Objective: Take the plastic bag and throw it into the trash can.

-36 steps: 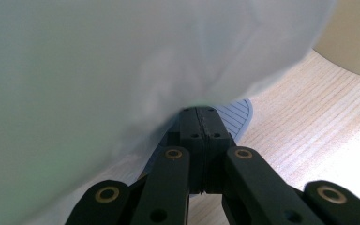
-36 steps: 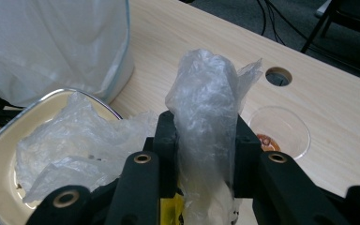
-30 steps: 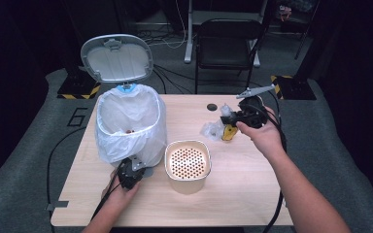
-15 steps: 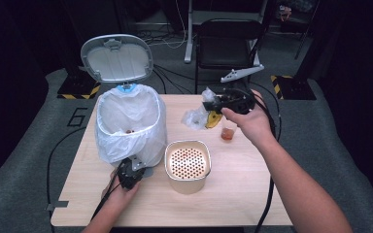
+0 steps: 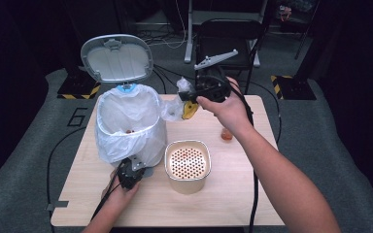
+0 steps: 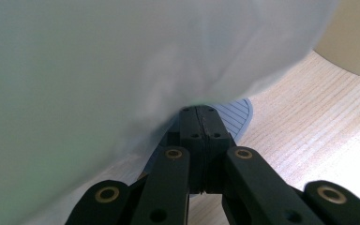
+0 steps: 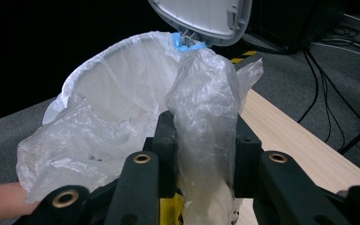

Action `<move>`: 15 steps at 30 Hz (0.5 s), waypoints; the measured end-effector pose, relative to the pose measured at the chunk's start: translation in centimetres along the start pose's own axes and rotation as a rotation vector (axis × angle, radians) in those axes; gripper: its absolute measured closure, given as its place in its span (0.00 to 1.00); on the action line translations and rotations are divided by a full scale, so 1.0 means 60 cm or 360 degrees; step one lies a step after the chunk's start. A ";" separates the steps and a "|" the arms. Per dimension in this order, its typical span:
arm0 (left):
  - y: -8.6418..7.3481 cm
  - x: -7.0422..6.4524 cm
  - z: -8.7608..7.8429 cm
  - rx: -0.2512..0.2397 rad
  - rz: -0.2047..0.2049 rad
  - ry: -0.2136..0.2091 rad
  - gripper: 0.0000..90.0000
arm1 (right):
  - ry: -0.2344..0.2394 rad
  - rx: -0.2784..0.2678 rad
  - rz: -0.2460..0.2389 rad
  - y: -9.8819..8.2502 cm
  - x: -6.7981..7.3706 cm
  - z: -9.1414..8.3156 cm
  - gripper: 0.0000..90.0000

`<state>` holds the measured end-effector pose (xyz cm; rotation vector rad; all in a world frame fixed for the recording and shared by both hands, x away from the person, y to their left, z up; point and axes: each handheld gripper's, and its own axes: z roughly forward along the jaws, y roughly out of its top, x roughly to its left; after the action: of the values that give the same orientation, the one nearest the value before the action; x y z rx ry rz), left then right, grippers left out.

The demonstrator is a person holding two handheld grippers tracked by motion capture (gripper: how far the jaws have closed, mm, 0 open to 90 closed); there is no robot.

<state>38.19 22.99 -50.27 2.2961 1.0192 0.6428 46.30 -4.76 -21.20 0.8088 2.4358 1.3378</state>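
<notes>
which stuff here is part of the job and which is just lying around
In the job:
- crumpled plastic wrapper, clamped in the right claw
- lined bin with its lid up
- left claw, shut low at the bin's base

Lying about:
- beige perforated container
- small orange piece on the table

The bin (image 5: 128,128) stands left of the strainer bowl (image 5: 187,164) on the table (image 5: 233,194)

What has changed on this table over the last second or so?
The right gripper, shut on a crumpled clear plastic bag with something yellow inside, has carried it up and left toward the open lined bin. The left gripper stays shut at the bin's base; the perforated beige container and the small orange piece haven't moved.
</notes>
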 end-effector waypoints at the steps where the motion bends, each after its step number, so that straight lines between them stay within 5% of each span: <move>1: 0.000 0.000 0.000 0.0001 0.0001 -0.0001 1.00 | 0.0001 0.0000 -0.0015 0.005 0.003 0.005 0.78; 15: 0.000 -0.001 0.000 0.0002 -0.0019 -0.0013 1.00 | 0.0062 -0.0004 -0.0022 0.034 0.027 0.069 0.78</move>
<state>38.16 22.95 -50.32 2.2902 1.0287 0.6274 47.61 -0.07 -21.68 0.7710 2.4644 1.3636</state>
